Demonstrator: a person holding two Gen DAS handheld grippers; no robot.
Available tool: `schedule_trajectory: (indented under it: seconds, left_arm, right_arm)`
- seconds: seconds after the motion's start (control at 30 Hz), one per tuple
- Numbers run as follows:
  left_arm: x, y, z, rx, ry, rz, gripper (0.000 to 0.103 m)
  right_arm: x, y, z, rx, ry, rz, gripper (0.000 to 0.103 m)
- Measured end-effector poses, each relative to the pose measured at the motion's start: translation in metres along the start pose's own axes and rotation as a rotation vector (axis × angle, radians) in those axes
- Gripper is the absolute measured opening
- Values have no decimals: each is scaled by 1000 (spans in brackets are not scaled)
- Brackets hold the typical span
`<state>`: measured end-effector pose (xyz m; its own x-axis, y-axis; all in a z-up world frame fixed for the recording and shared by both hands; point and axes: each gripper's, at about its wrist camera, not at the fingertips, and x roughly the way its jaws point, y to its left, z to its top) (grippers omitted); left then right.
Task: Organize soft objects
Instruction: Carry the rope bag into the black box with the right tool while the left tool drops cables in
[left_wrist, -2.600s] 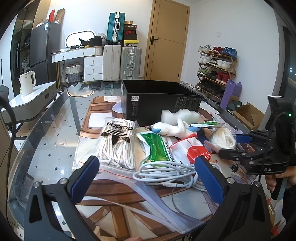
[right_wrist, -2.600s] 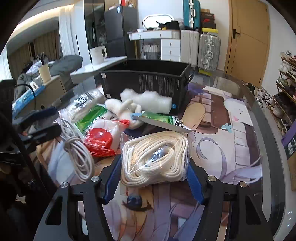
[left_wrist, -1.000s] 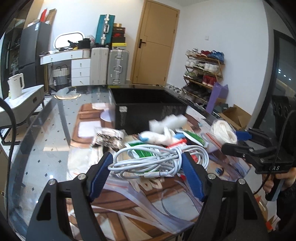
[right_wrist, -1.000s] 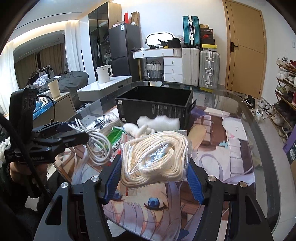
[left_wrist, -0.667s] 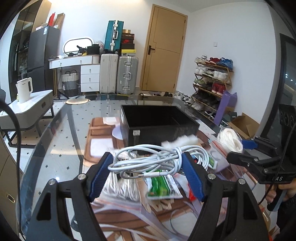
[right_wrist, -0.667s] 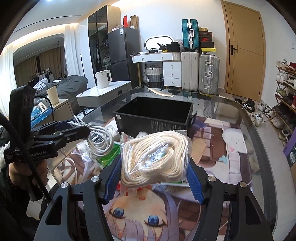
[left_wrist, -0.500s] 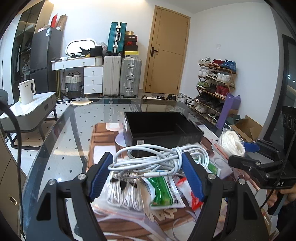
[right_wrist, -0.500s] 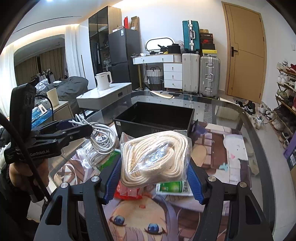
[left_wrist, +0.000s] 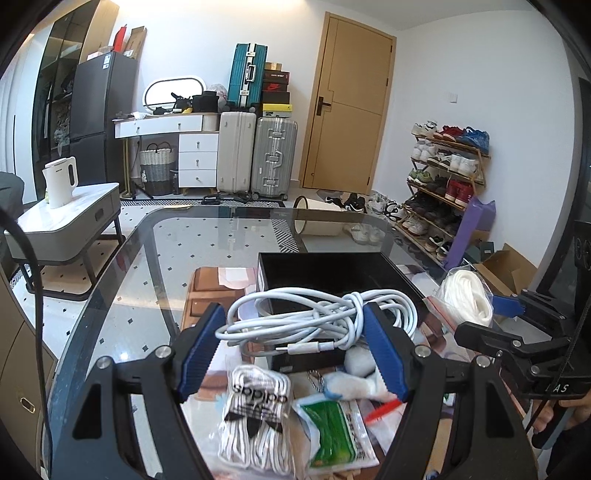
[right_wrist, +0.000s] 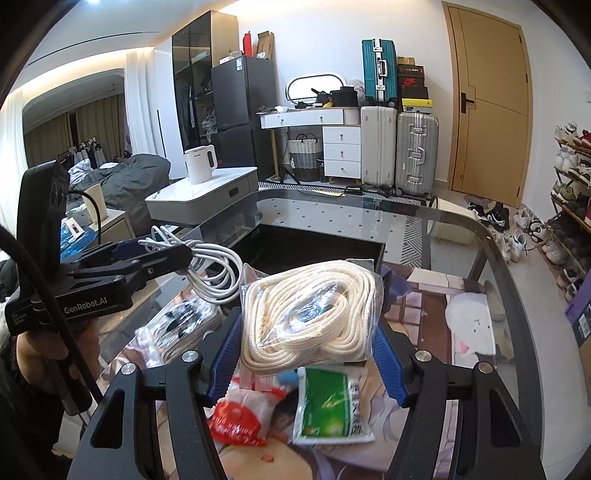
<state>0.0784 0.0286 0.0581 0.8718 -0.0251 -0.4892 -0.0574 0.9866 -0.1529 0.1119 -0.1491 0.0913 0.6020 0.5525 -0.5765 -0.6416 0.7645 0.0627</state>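
My left gripper (left_wrist: 291, 339) is shut on a coiled white cable (left_wrist: 314, 321), held in the air above the table. From the right wrist view the same cable (right_wrist: 218, 269) hangs from the left gripper (right_wrist: 162, 254). My right gripper (right_wrist: 306, 343) is shut on a clear bag of cream rope (right_wrist: 310, 314), also lifted; in the left wrist view that bag (left_wrist: 465, 299) sits at the right. An open black box (left_wrist: 332, 273) stands just beyond both loads, its dark inside (right_wrist: 314, 247) showing behind the rope.
On the glass table (left_wrist: 177, 243) below lie a bagged white rope with a black logo (left_wrist: 255, 417), a green packet (left_wrist: 332, 432), a red-and-white bag (right_wrist: 240, 417) and white fluffy pieces (left_wrist: 354, 373). A side table with a kettle (left_wrist: 61, 181) stands left; a shoe rack (left_wrist: 447, 173) right.
Both grippers have risen and moved toward the black box, carrying the cable and the rope bag. The items left on the table now show lower in both views.
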Motion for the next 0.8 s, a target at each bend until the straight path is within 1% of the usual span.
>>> schedule_trajectory:
  seconds: [0.17, 0.5, 0.7, 0.8]
  left_arm:
    - [15, 1, 11, -9, 4, 6, 75]
    - [49, 2, 21, -18, 23, 16, 75]
    - [69, -1, 24, -5, 44, 11, 75]
    - [77, -4, 25, 9, 55, 21, 75]
  right_arm:
    - [11, -4, 11, -7, 1, -12, 66]
    - [32, -19, 30, -11, 13, -20, 66]
    - [45, -20, 35, -36, 28, -15, 66]
    - [52, -20, 36, -42, 38, -10, 66]
